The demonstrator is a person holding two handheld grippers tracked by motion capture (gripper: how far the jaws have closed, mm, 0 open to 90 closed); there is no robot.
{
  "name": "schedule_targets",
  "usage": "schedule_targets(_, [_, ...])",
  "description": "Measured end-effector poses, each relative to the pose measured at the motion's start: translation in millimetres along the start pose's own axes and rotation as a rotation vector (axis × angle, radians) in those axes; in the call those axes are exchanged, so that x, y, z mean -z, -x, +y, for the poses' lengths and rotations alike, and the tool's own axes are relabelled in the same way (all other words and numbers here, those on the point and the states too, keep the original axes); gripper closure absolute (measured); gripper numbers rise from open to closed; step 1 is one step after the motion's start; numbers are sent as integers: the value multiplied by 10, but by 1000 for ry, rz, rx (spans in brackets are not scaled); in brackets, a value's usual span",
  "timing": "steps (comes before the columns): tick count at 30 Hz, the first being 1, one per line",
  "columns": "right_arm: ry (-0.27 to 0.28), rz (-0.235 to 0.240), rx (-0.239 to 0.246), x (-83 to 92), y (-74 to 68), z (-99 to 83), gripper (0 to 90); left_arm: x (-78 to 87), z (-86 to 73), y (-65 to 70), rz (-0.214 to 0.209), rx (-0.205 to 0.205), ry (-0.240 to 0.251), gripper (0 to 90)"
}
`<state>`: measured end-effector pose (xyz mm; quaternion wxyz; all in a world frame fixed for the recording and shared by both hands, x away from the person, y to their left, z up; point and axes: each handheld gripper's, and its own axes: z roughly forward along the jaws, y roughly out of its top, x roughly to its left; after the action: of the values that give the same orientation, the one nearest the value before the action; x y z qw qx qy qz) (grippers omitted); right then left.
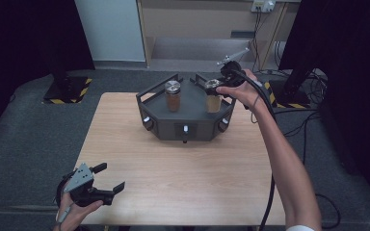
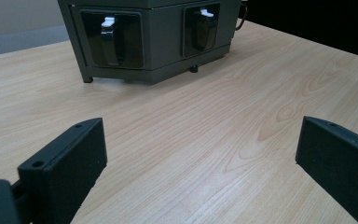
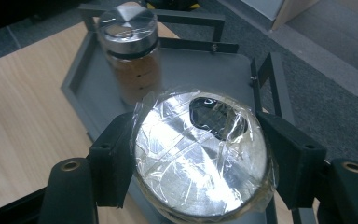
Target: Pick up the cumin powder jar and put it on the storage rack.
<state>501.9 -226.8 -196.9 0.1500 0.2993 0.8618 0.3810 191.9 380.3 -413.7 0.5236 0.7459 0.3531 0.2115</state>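
Wooden table (image 1: 173, 163), dark tray (image 1: 192, 126) at far edge. Right gripper (image 3: 200, 154): jaws clamped on film-wrapped jar lid (image 3: 200, 156); second jar (image 3: 130, 56) just beyond. Lift vertically, clearing neighbour. Left gripper (image 2: 200, 158): jaws spread, empty.

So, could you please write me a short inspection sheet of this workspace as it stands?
Surface: wooden table, bare apart from the grey stand.
Job's things: two metal-lidded jars on the stand; left jar free, right jar gripped at its lid.
Clutter: nothing seen.
Grippers: right gripper shut on the right jar's plastic-wrapped lid; left gripper open, empty, at the table's near left corner.
Cables: one black cable trails along the right forearm; more lie on the floor at right.
Surroundings: grey floor, black curtains, wooden cabinet behind.
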Motion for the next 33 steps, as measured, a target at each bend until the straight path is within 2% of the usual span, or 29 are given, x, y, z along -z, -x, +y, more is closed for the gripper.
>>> schedule_targets(8, [-5, -17, -55, -319, 86, 32, 332, -6, -5, -12, -2, 4, 0, 10])
schedule_targets(11, [-4, -10, -79, -423, 120, 40, 332, -7, -6, -17, -3, 4, 0, 10])
schedule_targets(13, [-6, -17, -82, -482, 110, 55, 332, -10, -4, -18, -4, 4, -2, 10])
schedule_targets(15, [-6, -4, -89, -534, 127, 63, 332, -12, -2, -16, -4, 4, -5, 10])
schedule_targets(17, [1, 12, -94, -576, 147, 63, 332, -11, -3, -13, -3, 4, -5, 10])
schedule_targets(25, [3, 16, -108, -708, 170, 72, 332, -12, -3, -14, -2, 5, -6, 10])
schedule_targets(32, [-1, -2, -96, -741, 106, 88, 323, -20, 4, -11, 0, 4, -9, 11])
schedule_targets(33, [-3, -5, -93, -746, 86, 97, 301, -21, 6, -9, -1, 2, -10, 11])
